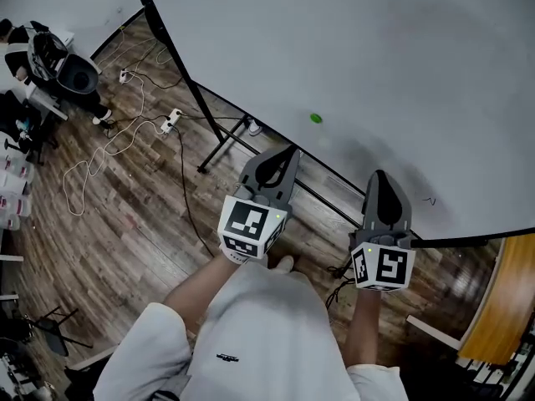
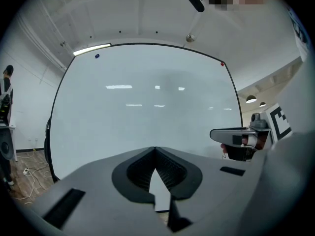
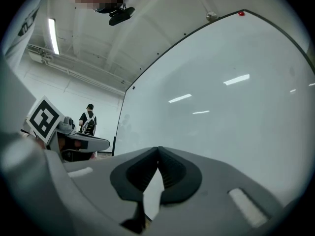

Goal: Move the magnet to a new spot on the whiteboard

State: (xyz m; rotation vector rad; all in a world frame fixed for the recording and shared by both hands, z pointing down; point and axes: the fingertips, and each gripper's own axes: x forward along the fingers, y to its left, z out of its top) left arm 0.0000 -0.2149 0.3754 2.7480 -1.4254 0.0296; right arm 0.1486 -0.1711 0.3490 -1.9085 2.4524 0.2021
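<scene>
Shut tip to tip at the left gripper (image 1: 290, 152), with nothing between the jaws. Same condition at the right gripper (image 1: 381, 175): pads meeting at the front, nothing held. Aimed side by side toward the whiteboard (image 1: 376, 57), roughly level, clear of its surface in both gripper views. Stuck on the whiteboard face: green magnet (image 1: 315, 118), seen in the head view ahead of the left gripper's tips and slightly to their right, apart from them and touched by neither gripper. Fixed at the board's upper right corner in the left gripper view: red magnet (image 2: 222, 64). Near the upper left edge in that same view: small blue mark (image 2: 97, 56), too small to identify. Carried on a black stand (image 1: 194, 90) over a wooden floor (image 1: 125, 215). Spread across that floor left of the stand: white cables (image 1: 100, 153) and a power strip (image 1: 171, 121). Standing beyond the board's left edge in the right gripper view: person (image 3: 88, 119) with a backpack, facing away.
</scene>
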